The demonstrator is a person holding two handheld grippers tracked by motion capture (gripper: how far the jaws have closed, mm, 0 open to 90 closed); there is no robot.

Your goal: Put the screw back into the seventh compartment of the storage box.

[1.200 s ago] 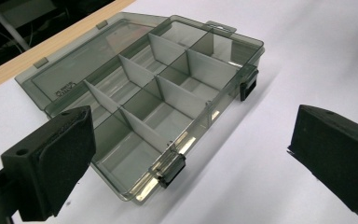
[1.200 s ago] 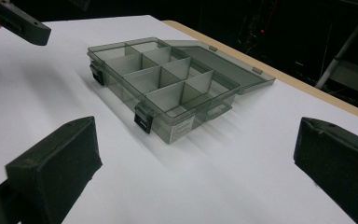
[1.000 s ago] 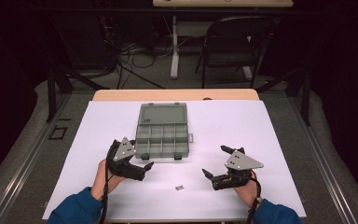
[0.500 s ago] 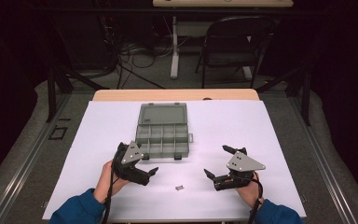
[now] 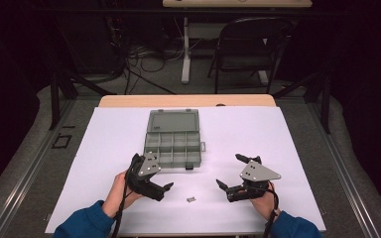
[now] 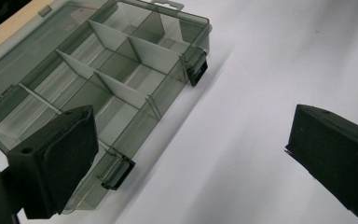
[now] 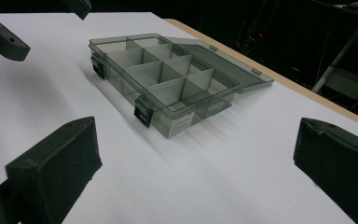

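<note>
A smoky grey compartment box (image 5: 172,141) lies open at the table's middle, lid (image 5: 173,120) folded back; its compartments look empty. It also appears in the left gripper view (image 6: 107,70) and the right gripper view (image 7: 168,74). A tiny metal part (image 5: 191,200) lies on the white tabletop between the two hands. My left gripper (image 5: 161,191) is open just left of that part, below the box's front edge, with nothing between its jaws (image 6: 191,140). My right gripper (image 5: 231,171) is open to the part's right, also holding nothing (image 7: 196,154).
A white sheet (image 5: 287,148) covers the table, with a wooden strip (image 5: 188,100) along the far edge. A folding chair (image 5: 245,44) and a table leg (image 5: 185,49) stand beyond, on a dark floor with cables. The left gripper's jaws (image 7: 4,42) show far off in the right gripper view.
My left gripper has moved right and a little nearer, closing on the small metal part. The right gripper has hardly shifted. Both stay open.
</note>
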